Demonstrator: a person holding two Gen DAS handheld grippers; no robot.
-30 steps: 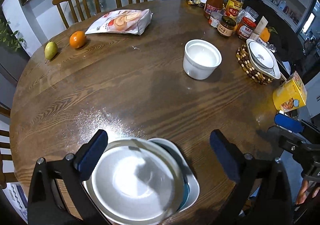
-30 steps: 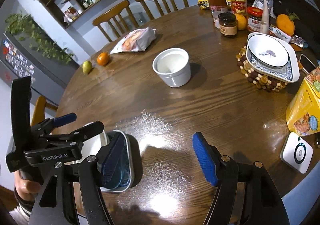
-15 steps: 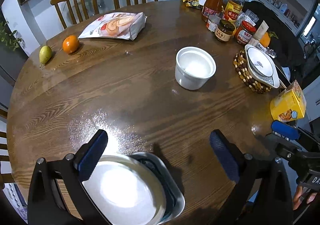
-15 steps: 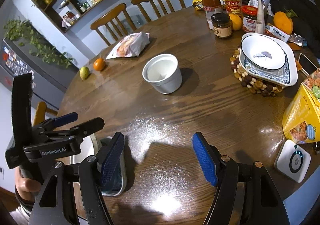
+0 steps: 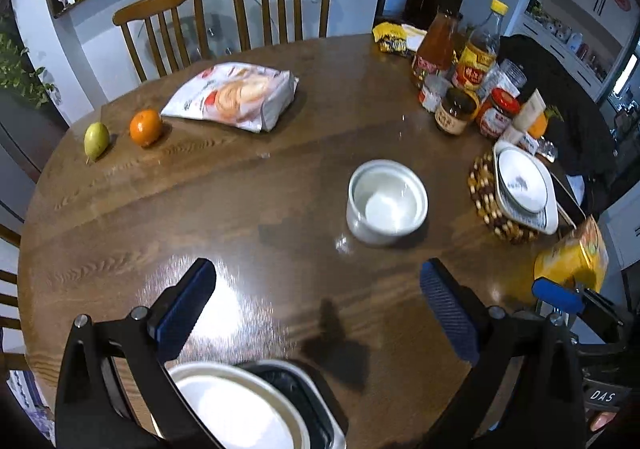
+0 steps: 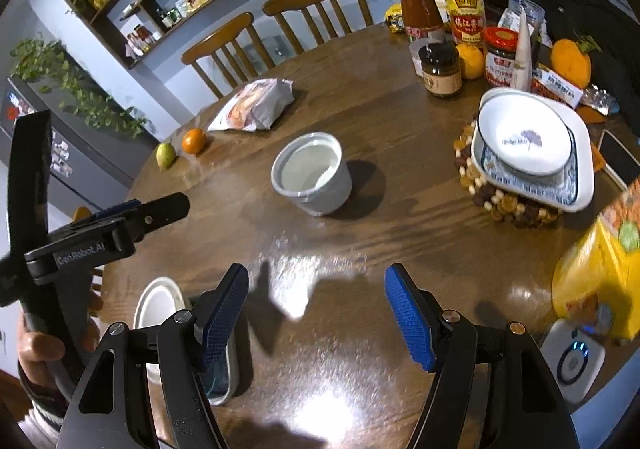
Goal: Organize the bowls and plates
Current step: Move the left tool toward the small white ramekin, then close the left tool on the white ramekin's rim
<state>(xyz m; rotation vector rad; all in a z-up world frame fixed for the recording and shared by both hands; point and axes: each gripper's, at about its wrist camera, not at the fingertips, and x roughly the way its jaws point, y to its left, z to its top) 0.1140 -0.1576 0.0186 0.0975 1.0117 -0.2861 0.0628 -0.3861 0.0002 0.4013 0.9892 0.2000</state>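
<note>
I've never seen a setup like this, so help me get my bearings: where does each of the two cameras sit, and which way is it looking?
Left wrist view: sits on the left gripper, looking down and forward across the round table; its two open blue-padded fingers show, with stacked dishes at the bottom edge.
Right wrist view: sits on the right gripper, facing the same way; its open fingers show, plus the hand that holds the left gripper.
Both views share the white bowl, the orange and the plates on the beaded trivet.
</note>
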